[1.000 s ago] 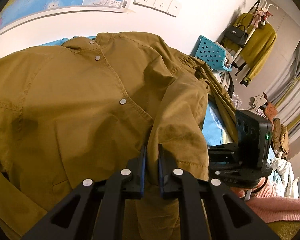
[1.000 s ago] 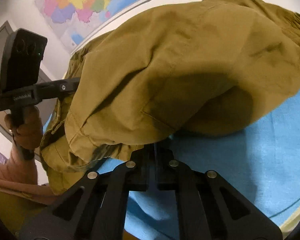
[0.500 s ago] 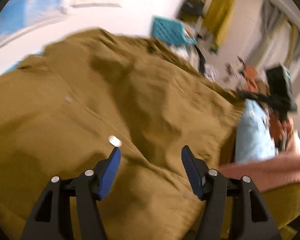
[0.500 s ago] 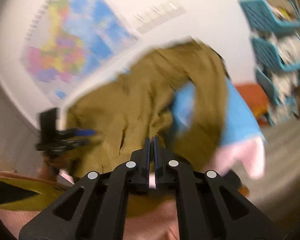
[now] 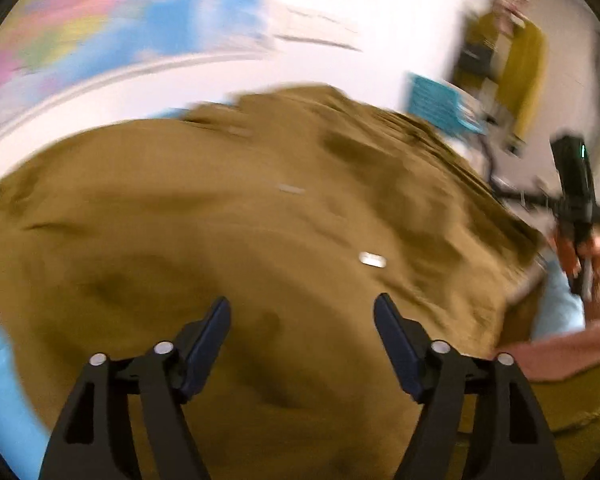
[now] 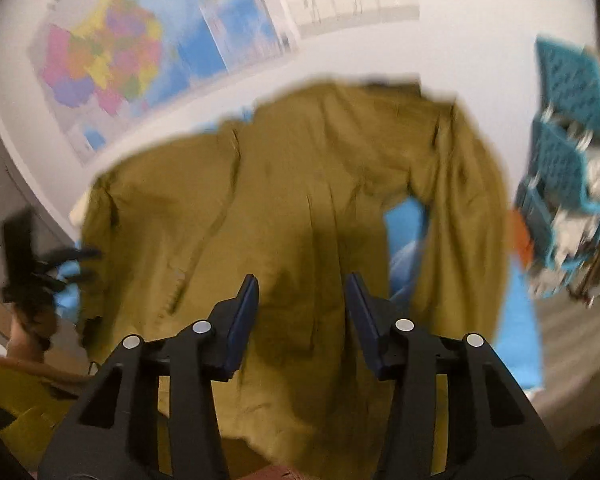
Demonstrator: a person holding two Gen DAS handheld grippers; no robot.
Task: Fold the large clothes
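Note:
An olive-brown jacket (image 5: pixel 260 220) with metal snaps lies spread over a blue sheet (image 5: pixel 0 392), blurred by motion. My left gripper (image 5: pixel 302 312) hovers above its front, jaws opening wide, with nothing between them. In the right wrist view the same jacket (image 6: pixel 280 200) fills the middle, one sleeve (image 6: pixel 468 220) curving down at the right over the blue sheet (image 6: pixel 404 220). My right gripper (image 6: pixel 302 292) is above the jacket's lower part, jaws opening, nothing held. The other gripper (image 5: pixel 576 196) shows at the right edge of the left view, held by a hand in a pink sleeve (image 5: pixel 564 352).
A colourful wall map (image 6: pixel 140 52) and a row of sockets (image 6: pixel 356 12) hang behind the bed. Teal plastic baskets (image 6: pixel 572 128) with clothes stand at the right. A yellow garment (image 5: pixel 520 64) hangs on a rack. The left gripper (image 6: pixel 32 264) appears at the left edge.
Both grippers let go of the jacket and opened, the left first, the right just now. Both pulled back and up, so more of the jacket and the wall shows.

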